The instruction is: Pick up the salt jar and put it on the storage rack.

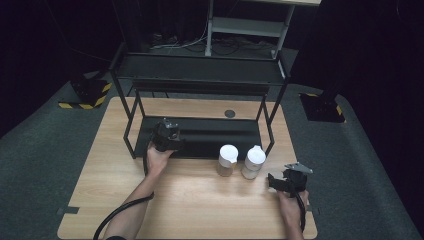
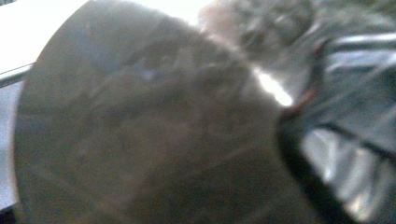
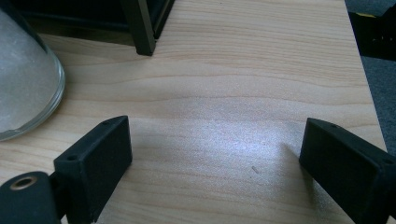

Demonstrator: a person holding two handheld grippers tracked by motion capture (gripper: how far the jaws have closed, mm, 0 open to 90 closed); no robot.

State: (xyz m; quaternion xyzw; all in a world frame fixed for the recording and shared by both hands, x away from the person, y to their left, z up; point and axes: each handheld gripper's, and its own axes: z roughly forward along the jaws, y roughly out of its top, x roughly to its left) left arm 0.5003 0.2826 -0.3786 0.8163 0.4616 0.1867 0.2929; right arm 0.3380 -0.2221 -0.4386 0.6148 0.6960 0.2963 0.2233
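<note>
Two glass jars with white lids stand side by side on the wooden table, the left jar (image 1: 227,160) and the right jar (image 1: 254,161). My right gripper (image 1: 273,181) rests low just right of them, open with nothing between its fingers; in the right gripper view (image 3: 215,158) the base of a jar (image 3: 23,79) shows at the left. My left gripper (image 1: 165,134) is at the front of the black rack's lower shelf (image 1: 215,136). A dark round object (image 2: 140,130), blurred, sits right up against its camera and hides the jaws; it looks gripped.
The black two-tier rack (image 1: 200,75) stands at the back of the table (image 1: 200,205), and one of its legs (image 3: 140,28) is just beyond my right gripper. A small round hole (image 1: 229,113) lies behind the rack. Yellow-striped black blocks (image 1: 90,92) sit on the floor.
</note>
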